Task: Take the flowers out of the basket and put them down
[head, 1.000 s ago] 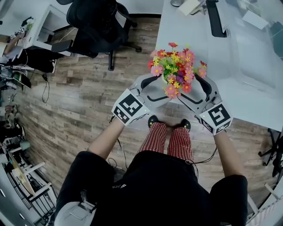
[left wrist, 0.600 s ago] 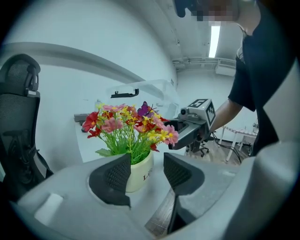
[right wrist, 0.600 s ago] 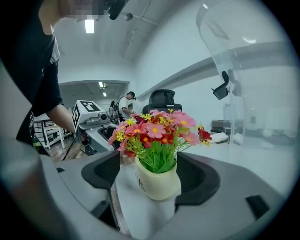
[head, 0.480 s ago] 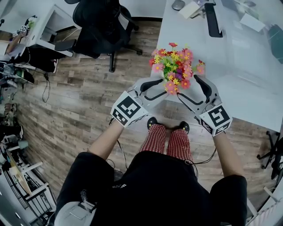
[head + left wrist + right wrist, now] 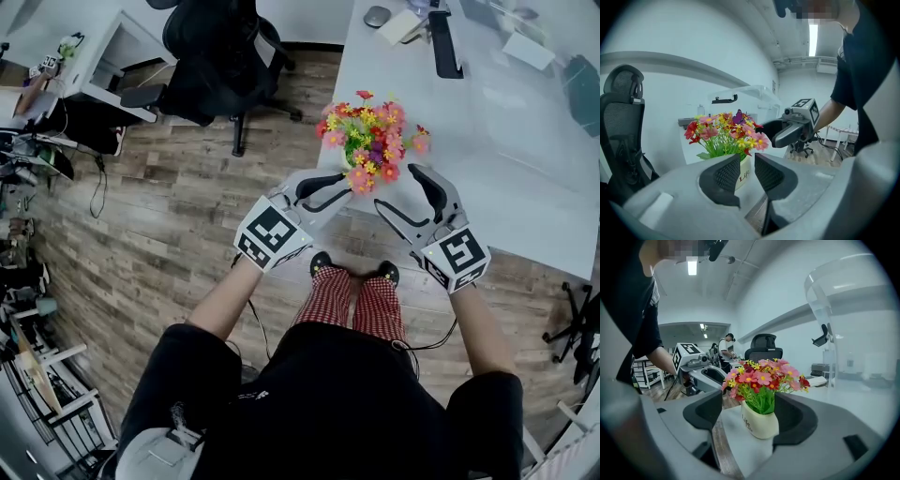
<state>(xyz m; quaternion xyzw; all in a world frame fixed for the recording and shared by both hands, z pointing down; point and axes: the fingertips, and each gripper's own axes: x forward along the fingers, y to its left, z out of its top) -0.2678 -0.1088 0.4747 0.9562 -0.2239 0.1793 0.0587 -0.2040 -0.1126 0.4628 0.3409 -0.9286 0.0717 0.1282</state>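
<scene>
2 grippers flank the flowers, a pink, red and yellow bunch standing upright in a small cream pot near the edge of the white table. Left gripper: jaws have just been closing and now stand nearly together with a narrow gap, nothing between them; in the left gripper view the pot sits just beyond the tips. Right gripper: jaws have just been closing a little but are spread wide; in the right gripper view the pot stands between them, nearer the right-hand jaw, not pinched. 1 black office chair stands on the wood floor, well apart.
</scene>
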